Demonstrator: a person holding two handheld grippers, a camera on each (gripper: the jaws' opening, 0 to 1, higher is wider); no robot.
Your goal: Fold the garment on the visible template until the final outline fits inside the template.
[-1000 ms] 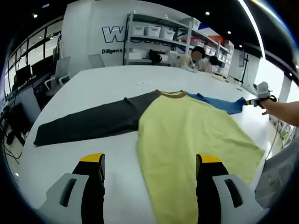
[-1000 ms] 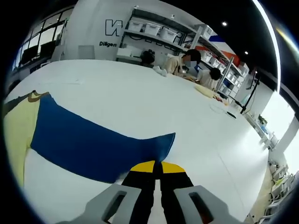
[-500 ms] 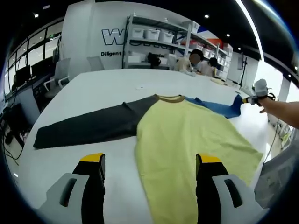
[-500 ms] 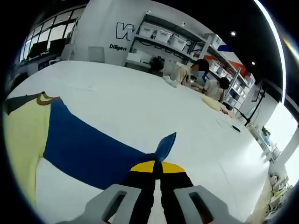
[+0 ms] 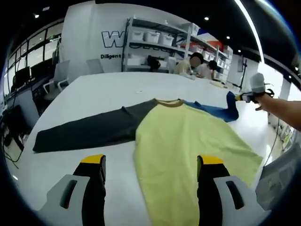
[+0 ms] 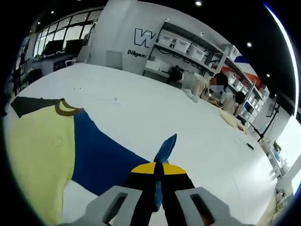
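One fold is barely begun, and most of the work looks to be ahead. The garment [image 5: 188, 141] lies spread on the white tabletop [image 5: 108, 84], its yellow body at the centre of the left gripper view, the dark sleeve [image 5: 84, 129] stretched flat toward 9 o'clock. The blue sleeve [image 6: 106, 157] is lifted at its cuff, pinched between the closed jaws of the right gripper [image 6: 158, 175]; in the left gripper view that gripper sits near 2 o'clock with the cuff raised off the tabletop. The left gripper [image 5: 150, 162] hovers over the hem with jaws wide apart, holding nothing. Both sleeves and the body, I judge, remain to be folded in. No template outline can be made out on the tabletop. The garment's hem runs out of sight below the left jaws.
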